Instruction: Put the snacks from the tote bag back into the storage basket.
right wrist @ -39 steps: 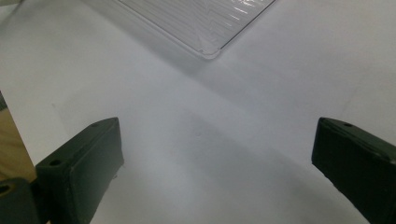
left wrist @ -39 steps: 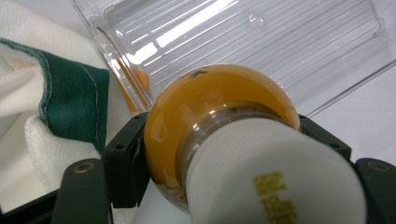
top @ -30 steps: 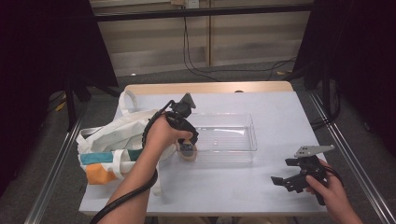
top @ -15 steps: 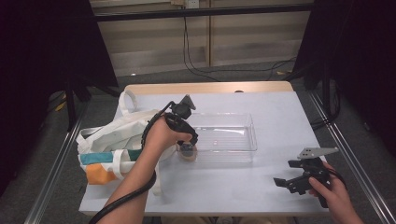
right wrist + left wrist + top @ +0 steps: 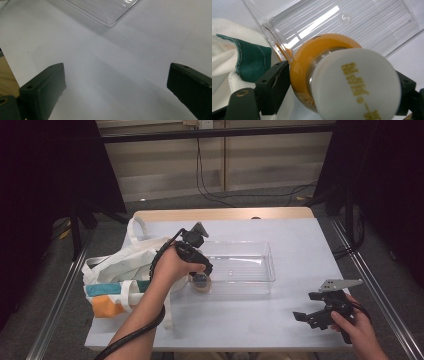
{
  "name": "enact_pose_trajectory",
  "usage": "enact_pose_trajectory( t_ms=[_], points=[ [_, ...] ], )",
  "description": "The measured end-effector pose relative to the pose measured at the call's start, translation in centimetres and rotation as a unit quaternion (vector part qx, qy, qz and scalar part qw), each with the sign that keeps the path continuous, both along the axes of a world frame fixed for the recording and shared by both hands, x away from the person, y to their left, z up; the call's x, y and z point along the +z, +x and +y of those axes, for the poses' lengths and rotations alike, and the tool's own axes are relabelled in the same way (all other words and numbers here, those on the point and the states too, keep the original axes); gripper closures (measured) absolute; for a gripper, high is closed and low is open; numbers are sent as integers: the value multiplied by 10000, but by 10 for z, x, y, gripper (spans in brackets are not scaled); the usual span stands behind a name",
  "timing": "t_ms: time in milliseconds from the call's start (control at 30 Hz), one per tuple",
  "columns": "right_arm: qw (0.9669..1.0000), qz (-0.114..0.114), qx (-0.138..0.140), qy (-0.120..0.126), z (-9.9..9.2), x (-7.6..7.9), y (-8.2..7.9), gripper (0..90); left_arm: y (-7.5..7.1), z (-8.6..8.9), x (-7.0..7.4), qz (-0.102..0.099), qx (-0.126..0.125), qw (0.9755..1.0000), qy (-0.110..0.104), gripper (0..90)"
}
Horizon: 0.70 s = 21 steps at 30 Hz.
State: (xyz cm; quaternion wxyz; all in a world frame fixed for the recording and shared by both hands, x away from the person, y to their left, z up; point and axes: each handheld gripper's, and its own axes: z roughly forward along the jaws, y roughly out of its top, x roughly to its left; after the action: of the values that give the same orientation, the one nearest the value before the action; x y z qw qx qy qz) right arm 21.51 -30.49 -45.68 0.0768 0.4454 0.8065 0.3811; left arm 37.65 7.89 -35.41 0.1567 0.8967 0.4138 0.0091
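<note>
A small jar [image 5: 308,56] of orange stuff with a white lid [image 5: 354,85] stands on the table beside the near left corner of the clear plastic tray [image 5: 352,22]. My left gripper [image 5: 342,77] points down over the jar [image 5: 202,283]. Its jaws have just been opening; they stand on either side of the jar, and a thin gap shows at the left pad. In the high view the left gripper [image 5: 201,279] sits under the hand. My right gripper [image 5: 309,306] hovers open over bare table at the near right, with nothing between its jaws [image 5: 117,82].
A white tote bag [image 5: 120,270] with green and orange patches lies at the table's left, close to the left hand. The clear tray [image 5: 270,265] holds nothing and sits mid-table. The table's near edge is just below the right hand.
Both hands stay where they were. The jar has not shifted in the high view.
</note>
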Motion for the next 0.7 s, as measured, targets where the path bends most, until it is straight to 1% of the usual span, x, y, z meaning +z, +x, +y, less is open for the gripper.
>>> enact_pose_trajectory(
  t_ms=[33,67,100,133,200,233,267,333,367,433,467,533,567,633,667,700],
  points=[
    [10000,-6,5,-21,0,0,0,20,0,1,0,-18,-23,10000,31,172],
    [10000,-13,11,-29,0,-1,-1,20,-1,0,0,-24,5,10000,32,168],
    [10000,-17,39,-49,0,-1,-1,20,-2,0,1,-82,-13,9999,61,166],
    [10000,14,25,-41,-1,0,-2,20,-3,1,1,-82,-21,10000,53,165],
    [10000,-3,-29,-22,-1,1,-3,20,-5,2,2,-85,-12,10000,8,157],
    [10000,-31,-4,-21,-2,1,-3,20,-5,3,2,-118,-49,9999,55,156],
    [10000,-26,-15,-30,-2,0,-4,20,-6,3,3,-122,-95,9999,37,155],
    [10000,2,3,-65,-2,0,-6,20,-8,5,5,-137,-86,9999,3,153],
    [10000,-6,-16,-63,-3,0,-7,20,-8,5,5,-188,-86,9998,-14,152],
    [10000,-53,-53,-40,-4,1,-8,20,-10,6,7,-214,-104,9997,-28,149],
    [10000,-29,-84,-21,-4,2,-9,20,-12,6,9,-237,-104,9997,-44,147],
    [9999,-23,-112,-24,-5,2,-10,20,-14,7,11,-305,-107,9995,-40,142],
    [9999,-26,-103,-37,-5,2,-10,20,-14,8,12,-306,-132,9994,-17,140],
    [10000,-8,-84,-38,-4,2,-10,20,-16,9,13,-341,-103,9993,-82,137],
    [9999,-31,-80,-60,-4,1,-9,20,-16,11,14,-365,-99,9993,-37,136],
    [10000,-22,-80,-46,-3,1,-9,20,-16,12,15,-347,-78,9993,-60,134]
  ],
)
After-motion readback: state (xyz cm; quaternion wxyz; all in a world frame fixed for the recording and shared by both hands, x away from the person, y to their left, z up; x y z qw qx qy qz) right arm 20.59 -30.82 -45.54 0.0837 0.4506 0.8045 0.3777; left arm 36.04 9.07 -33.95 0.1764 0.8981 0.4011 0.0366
